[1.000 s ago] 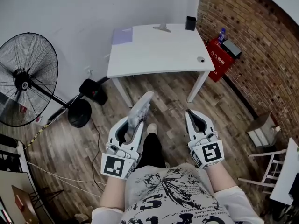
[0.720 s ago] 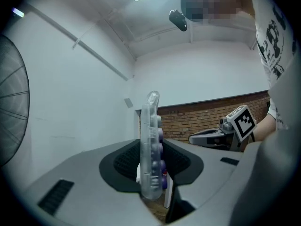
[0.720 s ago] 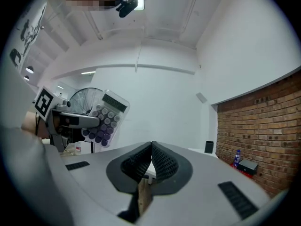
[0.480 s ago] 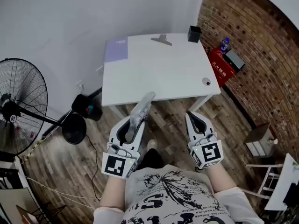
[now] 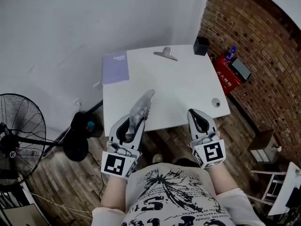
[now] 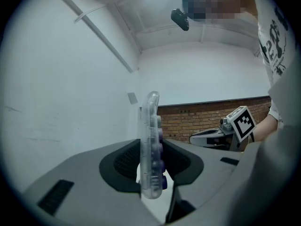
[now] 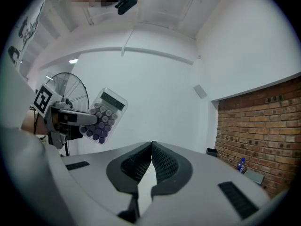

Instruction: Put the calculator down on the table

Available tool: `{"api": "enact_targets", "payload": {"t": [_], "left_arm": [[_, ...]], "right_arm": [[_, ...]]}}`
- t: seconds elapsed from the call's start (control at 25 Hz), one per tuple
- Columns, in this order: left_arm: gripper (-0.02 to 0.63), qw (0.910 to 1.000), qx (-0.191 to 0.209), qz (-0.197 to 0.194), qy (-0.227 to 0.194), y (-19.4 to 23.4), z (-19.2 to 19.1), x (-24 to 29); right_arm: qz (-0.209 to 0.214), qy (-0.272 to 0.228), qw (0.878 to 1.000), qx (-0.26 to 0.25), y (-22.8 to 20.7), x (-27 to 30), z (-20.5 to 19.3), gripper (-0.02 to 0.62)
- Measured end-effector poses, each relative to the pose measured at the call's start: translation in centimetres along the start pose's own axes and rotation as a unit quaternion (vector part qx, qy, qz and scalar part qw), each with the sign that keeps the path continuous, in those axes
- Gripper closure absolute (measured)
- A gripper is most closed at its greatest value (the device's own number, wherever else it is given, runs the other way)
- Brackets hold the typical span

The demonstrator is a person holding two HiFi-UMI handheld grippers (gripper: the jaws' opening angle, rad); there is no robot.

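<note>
Both grippers have come forward to the white table (image 5: 188,86), and its near edge is now under them. The left gripper (image 5: 136,122) is clamped on the calculator (image 5: 141,108), held on edge above the table's near side. The right gripper (image 5: 197,117) is closed and empty. The next move, I think, is to lower the calculator flat and release it. What is in the black box (image 5: 201,45) at the far right corner cannot be seen.

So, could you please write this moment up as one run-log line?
left gripper: shut on calculator, held edge-on | right gripper: shut, empty | table: purple notebook, clip, black box | task: calculator not yet down
</note>
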State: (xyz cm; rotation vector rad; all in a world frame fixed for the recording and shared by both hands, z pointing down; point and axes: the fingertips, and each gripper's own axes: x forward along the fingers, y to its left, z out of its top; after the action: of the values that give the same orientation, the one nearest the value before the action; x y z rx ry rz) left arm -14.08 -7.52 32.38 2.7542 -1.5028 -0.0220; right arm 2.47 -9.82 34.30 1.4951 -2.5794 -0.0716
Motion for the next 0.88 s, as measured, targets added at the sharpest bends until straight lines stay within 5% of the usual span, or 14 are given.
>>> {"api": "enact_targets", "payload": {"t": [0.48,0.88], "left_arm": [[0.468,0.9978,-0.031,0.031,0.050,4.9,-4.6,10.6],[0.468,0.9864,-0.076,0.041,0.140,8.0,-14.4,21.9]], "right_arm": [[0.047,0.020,0.999,-0.004,-6.1,11.0,-2.8,0.580],[0.074,0.052,0.996,0.006,-12.8,20.9,-8.5,0.581]]}}
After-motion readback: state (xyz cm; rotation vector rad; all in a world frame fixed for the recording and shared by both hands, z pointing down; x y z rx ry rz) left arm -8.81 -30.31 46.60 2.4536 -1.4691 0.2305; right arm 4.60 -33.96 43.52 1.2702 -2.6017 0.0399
